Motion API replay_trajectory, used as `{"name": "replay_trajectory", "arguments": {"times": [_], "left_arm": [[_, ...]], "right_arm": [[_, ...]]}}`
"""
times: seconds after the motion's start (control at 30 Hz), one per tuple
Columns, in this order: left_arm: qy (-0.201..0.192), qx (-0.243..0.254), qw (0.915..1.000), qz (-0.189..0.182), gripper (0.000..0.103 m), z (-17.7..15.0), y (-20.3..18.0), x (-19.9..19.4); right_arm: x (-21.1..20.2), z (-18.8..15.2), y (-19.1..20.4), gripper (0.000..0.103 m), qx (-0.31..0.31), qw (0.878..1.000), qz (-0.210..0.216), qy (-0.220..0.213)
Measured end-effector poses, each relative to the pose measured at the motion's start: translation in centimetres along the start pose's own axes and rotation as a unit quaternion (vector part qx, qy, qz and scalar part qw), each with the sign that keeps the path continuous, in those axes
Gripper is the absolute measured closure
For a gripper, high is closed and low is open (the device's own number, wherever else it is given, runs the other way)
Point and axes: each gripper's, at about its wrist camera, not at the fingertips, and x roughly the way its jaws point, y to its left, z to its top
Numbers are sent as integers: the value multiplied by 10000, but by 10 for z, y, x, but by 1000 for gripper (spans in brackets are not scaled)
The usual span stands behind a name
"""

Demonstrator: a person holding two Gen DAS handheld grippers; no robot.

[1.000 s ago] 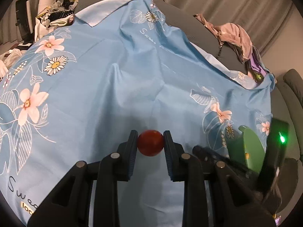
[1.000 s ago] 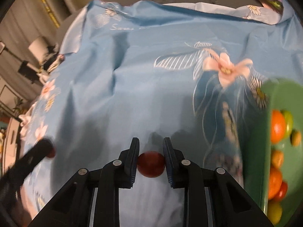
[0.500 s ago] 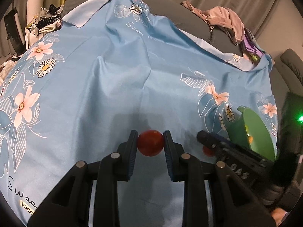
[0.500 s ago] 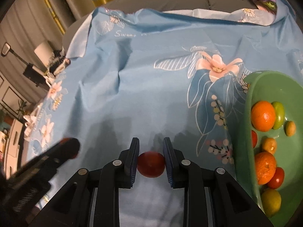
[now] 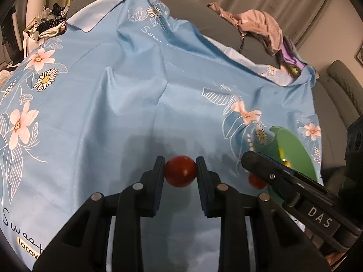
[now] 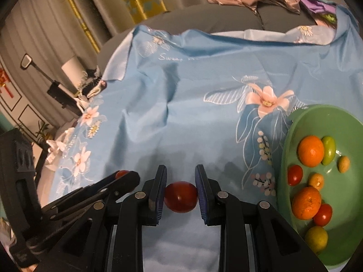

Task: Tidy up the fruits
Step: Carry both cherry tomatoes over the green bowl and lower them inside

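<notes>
The light-blue floral cloth (image 5: 118,104) covers the work surface and fills the centre of both wrist views; its broad middle, ahead of both tools, is bare fabric with shallow creases. Its far edge runs across the upper part of each view along a grey cushion (image 6: 204,20), with a heap of pink and purple clothing (image 5: 261,27) at the upper right. The round green plastic bowl (image 6: 292,136) sits at the right edge of the right wrist view, holding two oranges, small red tomatoes and small yellow-green fruits; in the left wrist view only its rim shows at right. The left gripper (image 5: 180,172) is narrowly closed, both pads pressing the sides of a small red cherry tomato (image 5: 180,174) held above the cloth, lower centre. The right gripper (image 6: 180,187) is likewise narrowly closed on a second red cherry tomato (image 6: 180,196), lower centre, left of the bowl. Each tool appears in the other's view, close alongside.
</notes>
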Motion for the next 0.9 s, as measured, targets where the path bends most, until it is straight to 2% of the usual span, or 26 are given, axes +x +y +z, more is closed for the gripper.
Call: {"name": "replay_trajectory", "arguments": {"times": [0.27,0.7,0.9], "left_arm": [[-209,84,9997,35,75,-1,-10,-14],[-784,457,9957,-204,75,-7,-44,-54],[-992,593,9929,-289,75,-9,-56,-67]], "right_arm": [[-31,3,2,75,-53,9991,168,-377],[-82,1,2,75,-201,9936,411,-1030],[-89,1,-4,75,-166,9930,395,-1097]]}}
